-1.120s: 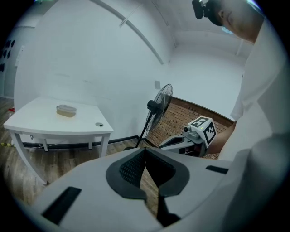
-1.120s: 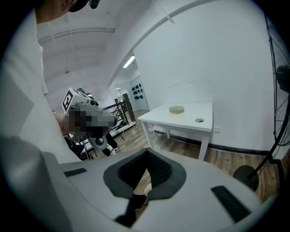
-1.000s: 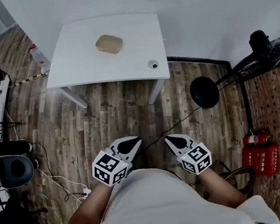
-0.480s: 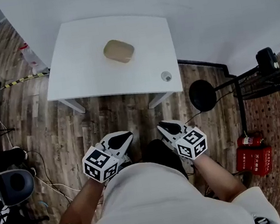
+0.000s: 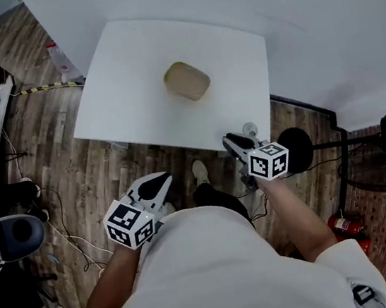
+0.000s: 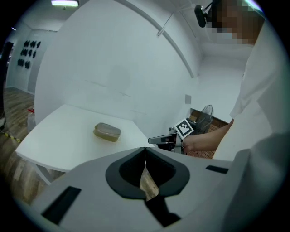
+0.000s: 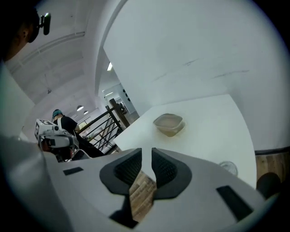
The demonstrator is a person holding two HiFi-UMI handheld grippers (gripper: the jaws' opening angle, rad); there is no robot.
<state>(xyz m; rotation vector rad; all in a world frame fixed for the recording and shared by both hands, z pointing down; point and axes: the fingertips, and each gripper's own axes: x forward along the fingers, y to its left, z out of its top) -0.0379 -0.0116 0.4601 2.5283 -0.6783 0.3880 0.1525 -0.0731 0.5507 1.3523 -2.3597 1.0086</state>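
Right claw (image 7: pixel 146 153), slightly parted and empty, hovers at the table (image 5: pixel 134 87) corner, small round cap (image 5: pixel 249 130) just right of it, lidded box (image 5: pixel 187 81) ahead, left claw (image 6: pixel 145 149) clenched empty farther back: one careless swing could flick that cap off the edge.

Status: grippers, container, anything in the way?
Left hand-held gripper shut, empty, short of table. Right hand-held gripper open, empty, at table's near edge beside small round object. Container mid-table, untouched. Nothing between.
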